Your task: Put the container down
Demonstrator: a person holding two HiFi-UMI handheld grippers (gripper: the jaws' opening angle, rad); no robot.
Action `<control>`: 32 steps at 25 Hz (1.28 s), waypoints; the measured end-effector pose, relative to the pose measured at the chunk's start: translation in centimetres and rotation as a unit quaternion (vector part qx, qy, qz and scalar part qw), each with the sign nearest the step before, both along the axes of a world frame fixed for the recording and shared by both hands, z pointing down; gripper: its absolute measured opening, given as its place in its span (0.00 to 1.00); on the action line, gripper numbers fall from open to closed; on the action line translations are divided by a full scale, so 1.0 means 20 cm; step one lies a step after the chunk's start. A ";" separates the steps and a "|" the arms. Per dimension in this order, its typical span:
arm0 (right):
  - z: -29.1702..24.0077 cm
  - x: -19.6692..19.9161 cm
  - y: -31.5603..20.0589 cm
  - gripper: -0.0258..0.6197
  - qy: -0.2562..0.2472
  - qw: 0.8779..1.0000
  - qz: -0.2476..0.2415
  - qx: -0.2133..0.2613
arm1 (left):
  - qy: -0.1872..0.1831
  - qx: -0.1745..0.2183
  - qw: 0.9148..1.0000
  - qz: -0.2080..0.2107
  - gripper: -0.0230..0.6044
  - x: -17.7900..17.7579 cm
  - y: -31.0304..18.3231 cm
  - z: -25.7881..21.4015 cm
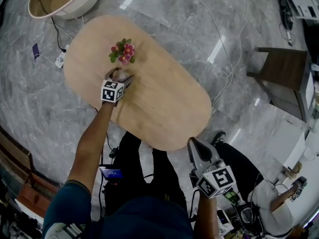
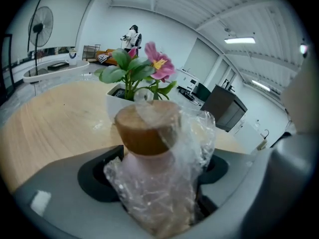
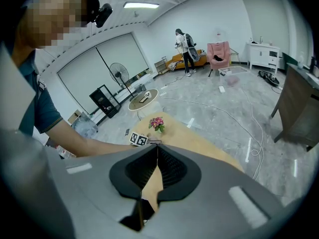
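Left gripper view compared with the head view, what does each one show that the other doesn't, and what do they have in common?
Only the left gripper view shows the container up close: brown stopper, clear plastic wrap, clamped between the jaws of the left gripper. It also shows the plant's white pot and a standing fan. Only the head view shows the right gripper by the near end of the wooden table, and that table's whole oval outline. Both show the pink flowers and the table.

I count one oval counter (image 1: pixel 164 108), one potted flower (image 1: pixel 123 52) toward its far end, one plastic-wrapped container (image 2: pixel 155 180), and two tools: left tool (image 1: pixel 119 78), right tool (image 1: pixel 193 145).
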State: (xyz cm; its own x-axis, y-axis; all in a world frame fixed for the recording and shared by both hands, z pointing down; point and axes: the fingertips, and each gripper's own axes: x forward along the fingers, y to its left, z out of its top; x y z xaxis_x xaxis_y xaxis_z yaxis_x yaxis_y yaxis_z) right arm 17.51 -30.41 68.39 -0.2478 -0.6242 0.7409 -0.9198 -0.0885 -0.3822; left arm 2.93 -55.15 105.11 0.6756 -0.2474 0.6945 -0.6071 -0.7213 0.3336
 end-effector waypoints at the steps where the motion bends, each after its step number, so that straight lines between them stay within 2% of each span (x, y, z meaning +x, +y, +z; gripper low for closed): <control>1: 0.01 0.00 0.00 0.06 -0.001 1.000 0.000 0.000 | -0.007 0.014 1.000 0.007 0.67 0.01 0.00 0.01; 5: 0.02 -0.01 0.01 0.06 -0.005 1.000 -0.001 -0.001 | -0.034 0.065 0.997 0.039 0.68 0.01 0.02 0.02; 10: 0.02 -0.03 0.00 0.06 -0.019 1.000 0.006 0.000 | -0.058 0.105 0.990 0.077 0.68 0.01 0.07 0.08; 13: 0.04 -0.05 0.01 0.06 -0.024 1.000 -0.004 0.004 | -0.074 0.110 0.986 0.099 0.68 0.00 0.09 0.08; 16: 0.05 -0.05 0.02 0.06 -0.020 1.000 -0.013 0.002 | -0.074 0.105 0.985 0.111 0.68 0.00 0.12 0.08; 19: 0.04 -0.06 0.03 0.06 -0.022 1.000 -0.020 0.008 | -0.073 0.102 0.985 0.116 0.70 -0.02 0.15 0.07; 25: -0.03 -0.06 0.04 0.06 -0.027 0.999 -0.040 0.024 | -0.078 0.130 0.982 0.116 0.70 -0.07 0.17 -0.08; 32: -0.25 -0.06 0.03 0.06 -0.025 0.994 -0.079 0.069 | -0.079 0.168 0.979 0.079 0.69 -0.21 0.18 -0.45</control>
